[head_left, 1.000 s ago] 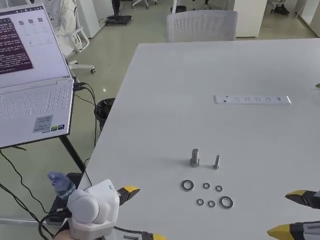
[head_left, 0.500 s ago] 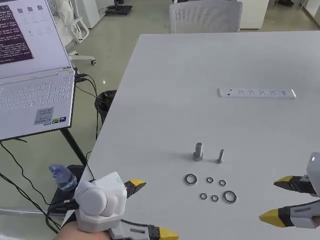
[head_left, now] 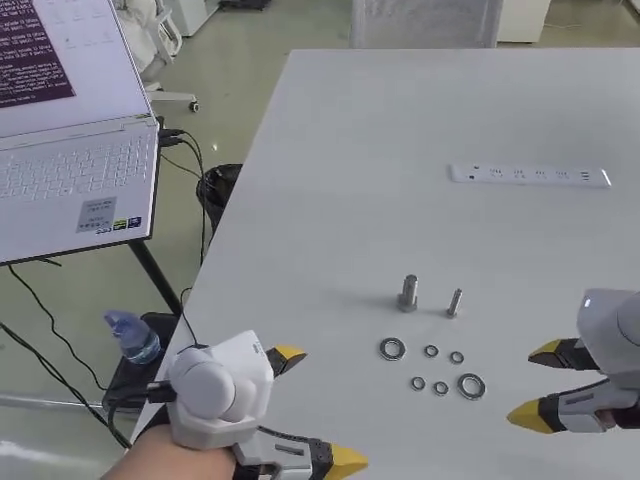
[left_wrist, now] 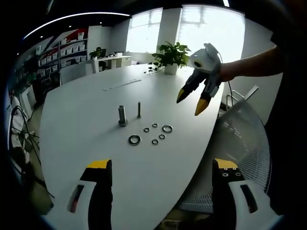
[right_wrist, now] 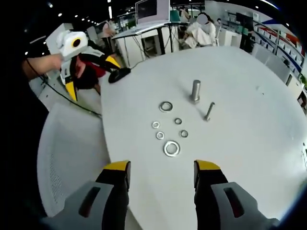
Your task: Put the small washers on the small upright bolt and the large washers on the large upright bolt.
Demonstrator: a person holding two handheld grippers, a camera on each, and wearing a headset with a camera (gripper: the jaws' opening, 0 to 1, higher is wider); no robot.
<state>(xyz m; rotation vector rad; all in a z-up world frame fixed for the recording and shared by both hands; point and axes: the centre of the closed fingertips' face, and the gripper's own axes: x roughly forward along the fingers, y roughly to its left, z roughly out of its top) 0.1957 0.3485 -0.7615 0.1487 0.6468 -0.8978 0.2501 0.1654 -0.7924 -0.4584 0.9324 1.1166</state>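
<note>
On the white table [head_left: 330, 200] a large bolt [head_left: 408, 293] and a thinner small bolt [head_left: 454, 303] stand upright side by side. In front of them lie two large washers [head_left: 392, 349] [head_left: 471, 385] and several small washers [head_left: 431, 351]. My left gripper [head_left: 320, 407] hovers open at the table's near left edge, well short of the washers [left_wrist: 134, 140]. To the right of the washers my right gripper [head_left: 533, 383] is open too; the nearest large washer [right_wrist: 171, 148] lies just ahead of its jaws. Both grippers hold nothing.
A white power strip [head_left: 528, 176] lies farther back on the table. Left of the table stand an open laptop [head_left: 70, 170] on a stand, a water bottle [head_left: 132, 337] and cables near the floor. A chair [head_left: 425, 20] is at the far end.
The head camera has tipped down and forward. Both grippers have come further into the head view; the right one has moved left toward the washers. Washers and bolts have not moved.
</note>
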